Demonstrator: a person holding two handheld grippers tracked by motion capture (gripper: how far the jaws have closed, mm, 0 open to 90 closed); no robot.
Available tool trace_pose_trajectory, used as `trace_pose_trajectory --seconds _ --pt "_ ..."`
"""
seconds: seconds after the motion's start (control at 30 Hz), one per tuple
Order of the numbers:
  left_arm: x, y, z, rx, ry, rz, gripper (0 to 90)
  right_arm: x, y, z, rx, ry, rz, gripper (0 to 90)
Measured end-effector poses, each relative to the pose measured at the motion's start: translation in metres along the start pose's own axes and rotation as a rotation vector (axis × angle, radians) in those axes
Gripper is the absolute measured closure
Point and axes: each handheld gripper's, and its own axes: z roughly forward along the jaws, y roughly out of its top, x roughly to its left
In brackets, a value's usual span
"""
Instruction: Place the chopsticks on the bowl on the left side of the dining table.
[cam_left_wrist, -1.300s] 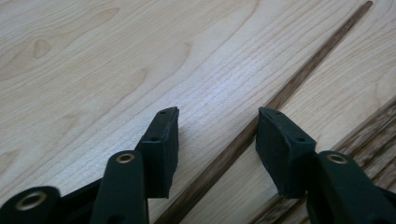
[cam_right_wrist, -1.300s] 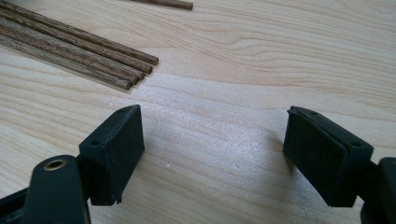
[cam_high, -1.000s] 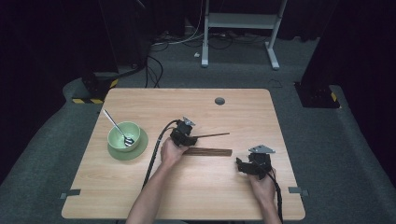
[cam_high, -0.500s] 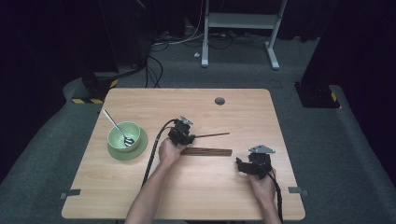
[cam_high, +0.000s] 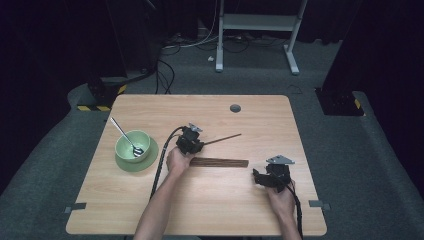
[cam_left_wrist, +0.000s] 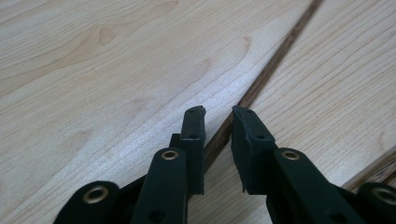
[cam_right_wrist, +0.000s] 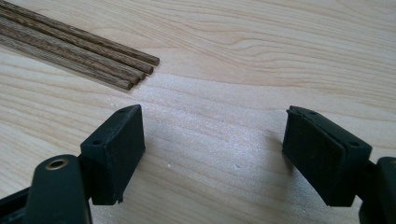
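On the desk, the left hand-held gripper has just been closing its jaws around a single chopstick lying flat, seemingly not yet pinched. The right hand-held gripper rests released near the chopstick bundle.

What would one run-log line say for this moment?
left gripper: closing around single chopstick, gap remains | right gripper: open, idle | chopstick bundle: on table
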Motion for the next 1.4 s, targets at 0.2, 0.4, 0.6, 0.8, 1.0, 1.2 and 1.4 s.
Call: trace_pose_trajectory --seconds 0.2,0.4,0.6,0.8,1.0,1.2,1.4 --pt "0.005 -0.001 -0.001 0.002 0.019 -0.014 76.0 0.0 0.0 0.0 0.0 0.0 0.0 20.4" --pt "0.012 -0.004 -0.004 0.006 0.038 -0.025 78.1 0.0 0.0 0.0 0.0 0.0 0.0 20.4" --pt "0.017 -0.006 -0.007 0.019 0.082 0.007 83.0 0.0 0.0 0.0 -0.001 0.0 -0.001 20.6" --pt "0.023 -0.008 -0.007 0.006 0.075 -0.017 83.1 0.0 0.0 0.0 0.0 0.001 -0.001 20.8" --pt "0.023 -0.009 -0.007 -0.001 0.078 0.001 83.3 0.0 0.0 0.0 0.0 0.001 -0.002 20.8" --pt "0.021 -0.008 -0.007 0.009 0.098 0.026 83.7 0.0 0.0 0.0 0.0 0.001 -0.002 20.8" --pt "0.021 -0.009 -0.013 0.017 0.109 0.05 84.0 0.0 0.0 0.0 0.0 0.0 -0.001 20.8"
